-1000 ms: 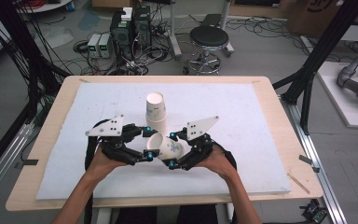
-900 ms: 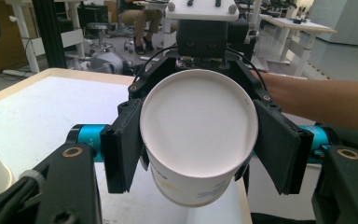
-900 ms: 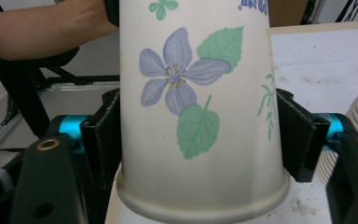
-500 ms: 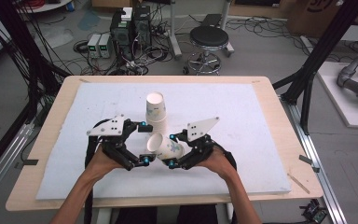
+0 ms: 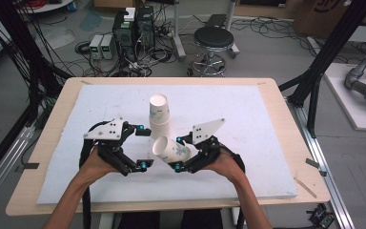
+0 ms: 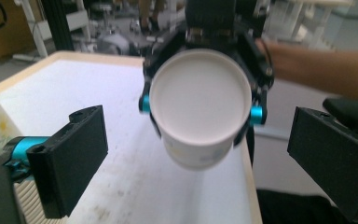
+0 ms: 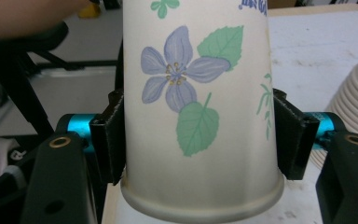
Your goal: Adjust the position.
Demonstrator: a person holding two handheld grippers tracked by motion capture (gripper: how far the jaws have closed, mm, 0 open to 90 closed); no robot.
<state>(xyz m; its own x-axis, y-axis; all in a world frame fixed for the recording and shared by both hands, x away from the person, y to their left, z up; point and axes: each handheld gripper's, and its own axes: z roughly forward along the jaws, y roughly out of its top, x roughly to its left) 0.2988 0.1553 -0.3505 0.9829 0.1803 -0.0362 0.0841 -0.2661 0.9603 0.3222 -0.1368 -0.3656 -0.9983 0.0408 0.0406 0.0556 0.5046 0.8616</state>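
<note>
Gripping the paper cup (image 5: 172, 150) sideways in my right gripper (image 5: 180, 153), its mouth faces my wide-open left gripper (image 5: 142, 147), close alongside.

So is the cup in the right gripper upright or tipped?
Tipped. The cup lies on its side in the right gripper, its flat end facing the open left gripper.

Beyond the wooden table (image 5: 286, 143) stands a black round stool (image 5: 214, 38) on grey floor (image 5: 276, 52) (cables strewn about), with computer towers (image 5: 133, 26) left of it.
</note>
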